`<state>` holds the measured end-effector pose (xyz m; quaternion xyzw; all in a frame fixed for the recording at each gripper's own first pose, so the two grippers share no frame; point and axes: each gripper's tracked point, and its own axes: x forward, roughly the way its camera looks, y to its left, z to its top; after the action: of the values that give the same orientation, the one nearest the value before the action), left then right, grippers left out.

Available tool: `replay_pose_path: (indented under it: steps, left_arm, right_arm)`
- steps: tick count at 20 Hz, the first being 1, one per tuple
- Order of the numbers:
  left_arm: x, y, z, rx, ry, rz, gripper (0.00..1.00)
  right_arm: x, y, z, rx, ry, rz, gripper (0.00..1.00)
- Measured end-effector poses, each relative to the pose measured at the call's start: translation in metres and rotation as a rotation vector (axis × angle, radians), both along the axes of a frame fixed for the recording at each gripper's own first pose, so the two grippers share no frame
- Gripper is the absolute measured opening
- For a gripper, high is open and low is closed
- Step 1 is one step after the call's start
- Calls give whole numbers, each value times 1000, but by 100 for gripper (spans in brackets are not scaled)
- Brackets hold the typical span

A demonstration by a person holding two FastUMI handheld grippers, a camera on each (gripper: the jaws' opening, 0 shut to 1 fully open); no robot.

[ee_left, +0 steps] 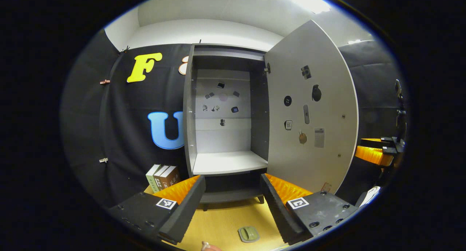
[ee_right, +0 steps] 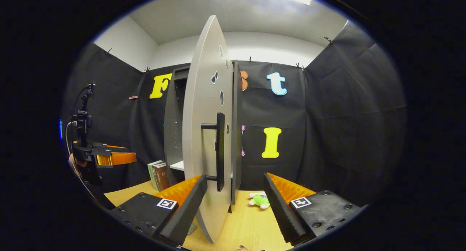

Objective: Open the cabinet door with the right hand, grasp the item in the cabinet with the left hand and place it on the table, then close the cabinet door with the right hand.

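The wooden table [ee_left: 222, 222] carries the cabinet [ee_left: 189, 134], standing on short legs with its door swung open and its pale shelf [ee_left: 229, 163] bare. Left of the cabinet, a few books [ee_left: 162, 177] stand upright on the table, touching one another. A small green item [ee_left: 249, 234] lies flat on the near tabletop, and a green plush toy [ee_right: 260, 200] lies to the cabinet's right.

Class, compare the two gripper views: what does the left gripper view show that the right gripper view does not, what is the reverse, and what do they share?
Left gripper view: the cabinet's inside with its bare white shelf, stickers on the door's inner face, and a small green item on the table.

Right gripper view: the door's black handle and a green plush toy on the table.

Shared: the open cabinet door, the books, the wooden table, and open jaws on both grippers.
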<state>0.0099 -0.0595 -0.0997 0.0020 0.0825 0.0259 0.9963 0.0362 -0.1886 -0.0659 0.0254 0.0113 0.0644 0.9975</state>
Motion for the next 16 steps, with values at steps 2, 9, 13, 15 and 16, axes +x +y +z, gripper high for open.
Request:
replay_pose_path:
  steps: [2,9,13,15,16]
  left_arm:
    - [6,-4,-1,-9,0,19,93]
    - [19,-6,-10,-50,22,83,95]
    - [30,3,-18,-39,39,85,93]
    - [36,11,-19,-44,39,80,93]
    - [39,14,-18,-53,38,71,93]
  right_arm:
    - [13,5,-2,18,4,64,99]
    - [32,29,-10,92,40,254,95]
    - [33,54,-11,116,59,324,95]
    - [36,68,-13,112,73,346,95]
    - [40,73,-14,107,75,350,95]
